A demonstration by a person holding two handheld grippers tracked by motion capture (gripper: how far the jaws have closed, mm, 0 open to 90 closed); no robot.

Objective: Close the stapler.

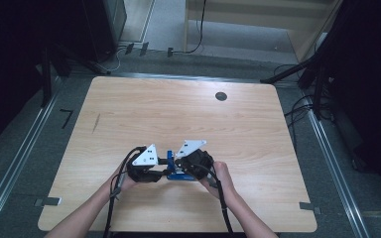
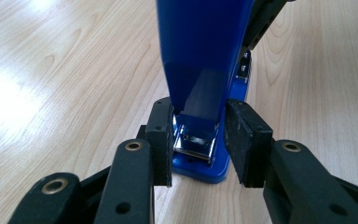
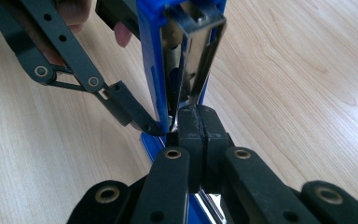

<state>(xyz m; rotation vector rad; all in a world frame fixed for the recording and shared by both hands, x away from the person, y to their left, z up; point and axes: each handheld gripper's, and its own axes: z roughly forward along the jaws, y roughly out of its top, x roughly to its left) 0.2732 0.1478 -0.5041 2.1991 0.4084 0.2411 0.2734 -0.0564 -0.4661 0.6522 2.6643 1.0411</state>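
A blue stapler (image 1: 179, 172) stands on the wooden table (image 1: 178, 114) near its front edge, with its blue cover (image 2: 200, 56) swung up and its silver magazine (image 3: 200, 56) bared. My left gripper (image 2: 198, 140) straddles the hinge end, its pads pressing both sides of the cover; the high view shows it as my left gripper (image 1: 161, 172) just left of the stapler. My right gripper (image 3: 200, 122) has its pads closed together at the magazine's lower end; whether a thin edge is pinched I cannot tell. From above, my right gripper (image 1: 182, 166) meets the stapler from the right. One left finger (image 3: 130, 109) touches the blue side.
A dark round hole (image 1: 221, 96) sits in the tabletop at the far right. Cables (image 1: 297, 106) trail on the floor around the table, and a light wooden cabinet (image 1: 258, 20) stands behind it. Both forearms enter over the front edge.
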